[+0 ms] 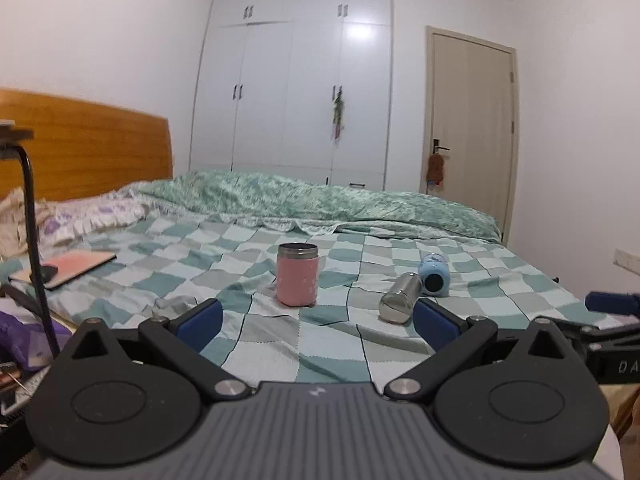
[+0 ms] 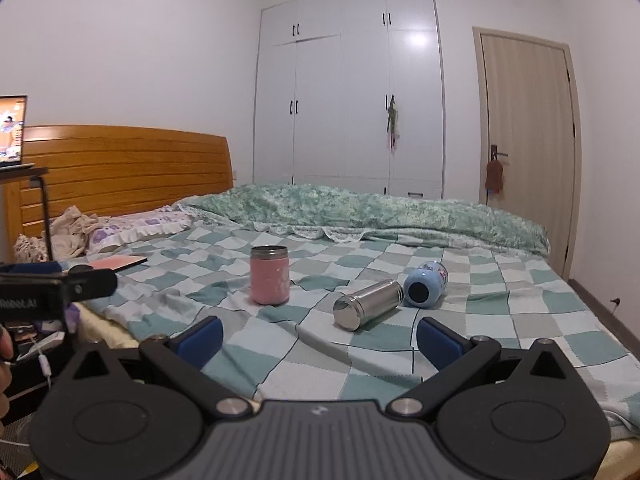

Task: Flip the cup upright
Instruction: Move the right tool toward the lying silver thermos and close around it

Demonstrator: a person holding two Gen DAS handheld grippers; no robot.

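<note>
A pink cup (image 1: 297, 275) stands upright on the checked bedsheet (image 1: 280, 336); it also shows in the right wrist view (image 2: 269, 275). A steel cup (image 1: 400, 298) lies on its side to its right, base toward me, also in the right wrist view (image 2: 367, 304). A light blue cup (image 1: 433, 279) lies on its side beside the steel one, touching it (image 2: 425, 283). My left gripper (image 1: 318, 322) is open and empty, short of the cups. My right gripper (image 2: 320, 338) is open and empty, just short of the steel cup.
A green quilt (image 1: 340, 200) is bunched along the far side of the bed. A pink tablet (image 1: 78, 263) and pillows lie at the left by the wooden headboard (image 1: 88, 144). A stand with a laptop (image 2: 12, 132) is at the left. Wardrobe and door stand behind.
</note>
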